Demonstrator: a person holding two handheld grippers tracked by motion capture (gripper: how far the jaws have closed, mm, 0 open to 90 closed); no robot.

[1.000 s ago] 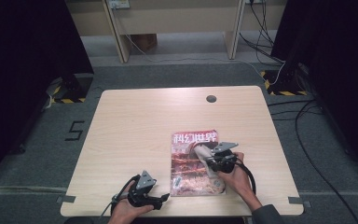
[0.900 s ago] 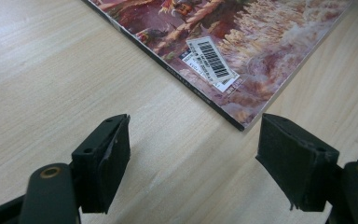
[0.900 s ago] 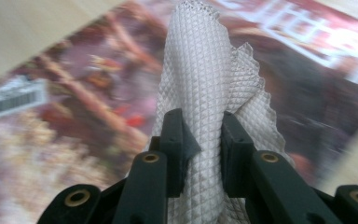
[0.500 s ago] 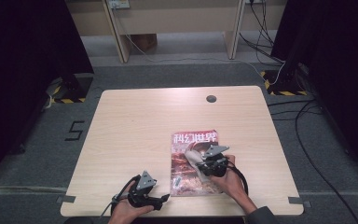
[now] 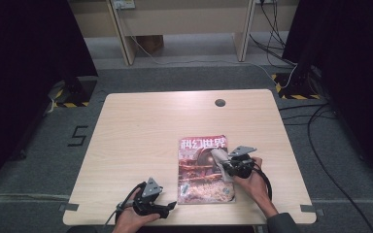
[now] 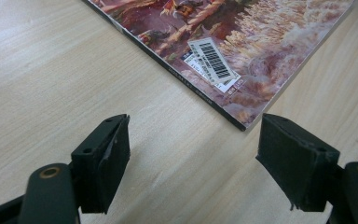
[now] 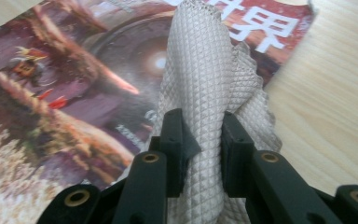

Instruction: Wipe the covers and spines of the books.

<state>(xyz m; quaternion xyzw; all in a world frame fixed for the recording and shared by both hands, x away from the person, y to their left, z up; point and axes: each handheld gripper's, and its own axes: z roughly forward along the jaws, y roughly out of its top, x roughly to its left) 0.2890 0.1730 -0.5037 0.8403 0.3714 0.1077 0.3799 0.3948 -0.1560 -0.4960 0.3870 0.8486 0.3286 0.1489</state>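
Right gripper pinches grey cloth tight; rub flat, slow across magazine; left gripper wide open, empty; could pin corner.

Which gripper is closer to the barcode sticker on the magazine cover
Left. The left gripper sits just off the magazine's near corner by the barcode sticker; the right gripper, shut on the cloth, works farther up the cover.

Yellow-black hazard tape on floor; dark disc, perhaps a grommet.

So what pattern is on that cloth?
The cloth is pale grey with a quilted diamond weave, clearest in the right gripper view.
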